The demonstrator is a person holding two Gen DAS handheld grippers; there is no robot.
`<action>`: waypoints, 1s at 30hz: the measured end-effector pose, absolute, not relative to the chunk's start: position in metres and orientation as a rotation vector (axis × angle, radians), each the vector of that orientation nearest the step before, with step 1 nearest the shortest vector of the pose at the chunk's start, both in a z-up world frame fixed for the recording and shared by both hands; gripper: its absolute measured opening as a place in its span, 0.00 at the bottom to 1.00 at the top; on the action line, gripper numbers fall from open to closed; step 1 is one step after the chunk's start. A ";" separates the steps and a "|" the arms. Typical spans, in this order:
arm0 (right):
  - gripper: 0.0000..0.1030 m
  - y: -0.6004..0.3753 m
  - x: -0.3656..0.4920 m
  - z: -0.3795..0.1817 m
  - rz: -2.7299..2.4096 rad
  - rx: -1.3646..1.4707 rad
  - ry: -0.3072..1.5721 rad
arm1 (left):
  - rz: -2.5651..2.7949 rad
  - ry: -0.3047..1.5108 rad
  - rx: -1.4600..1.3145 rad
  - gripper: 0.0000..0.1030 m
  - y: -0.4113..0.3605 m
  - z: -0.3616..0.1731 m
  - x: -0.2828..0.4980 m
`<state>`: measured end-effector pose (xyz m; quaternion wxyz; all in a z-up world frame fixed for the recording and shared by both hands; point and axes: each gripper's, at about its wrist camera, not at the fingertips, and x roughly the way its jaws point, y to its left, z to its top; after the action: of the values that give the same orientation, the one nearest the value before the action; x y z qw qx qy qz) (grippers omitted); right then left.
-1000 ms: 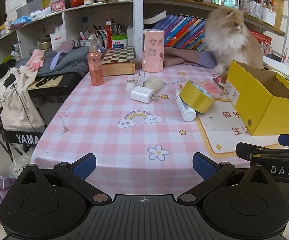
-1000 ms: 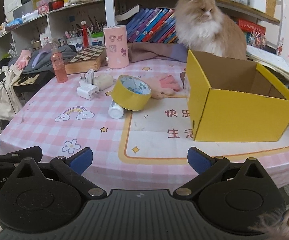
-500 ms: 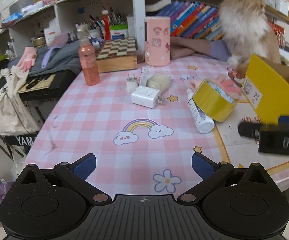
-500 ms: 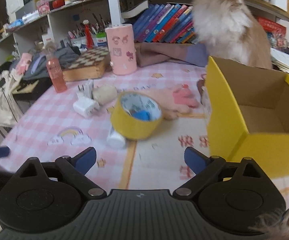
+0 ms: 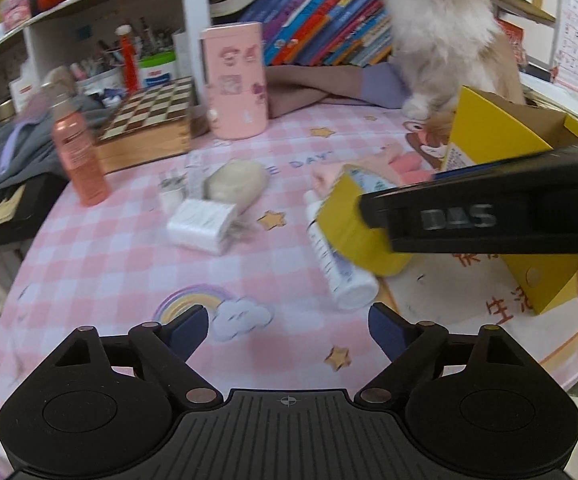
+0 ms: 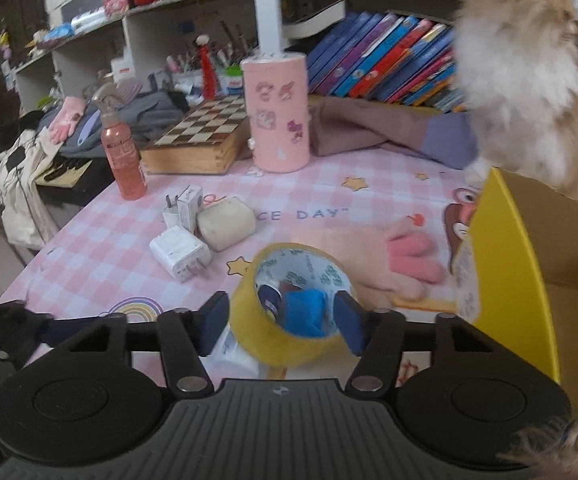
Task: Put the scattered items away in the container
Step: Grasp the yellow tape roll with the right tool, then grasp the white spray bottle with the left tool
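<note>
A yellow tape roll [image 6: 289, 344] leans on a white bottle [image 5: 337, 264] on the pink checked tablecloth, with something blue [image 6: 303, 312] showing through its hole. My right gripper [image 6: 281, 318] straddles the roll. Its jaws are closing, with the pads close beside the roll's sides. The open yellow box [image 6: 505, 264] stands just to the right, and a pink glove [image 6: 389, 256] lies beside it. My left gripper [image 5: 287, 328] hovers over the rainbow print; its jaws are closing a little with nothing between them. Ahead of it lie a white charger [image 5: 201, 226] and a beige pouch [image 5: 235, 184].
A fluffy cat [image 6: 521, 80] sits behind the box. At the back stand a pink canister [image 6: 277, 116], a chessboard box [image 6: 197, 136] and an orange spray bottle [image 6: 123, 152], with bookshelves behind them. The right gripper's black body [image 5: 489, 208] crosses the left view.
Both grippers moved forward over the table. The right gripper's jaws narrowed around the tape roll. The left gripper's jaws narrowed slightly, and the right gripper's body now reaches far into its view.
</note>
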<state>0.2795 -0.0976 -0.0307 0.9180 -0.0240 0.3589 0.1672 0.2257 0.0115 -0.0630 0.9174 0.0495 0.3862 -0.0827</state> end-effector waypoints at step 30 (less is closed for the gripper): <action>0.11 -0.122 0.315 -0.008 0.346 -0.083 0.713 | -0.221 0.877 -0.002 0.43 -0.010 -0.076 0.319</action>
<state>0.3148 -0.1216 -0.0079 0.9216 -0.0402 0.3473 0.1687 0.3192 -0.0101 -0.0760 0.8994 -0.0011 0.4239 -0.1068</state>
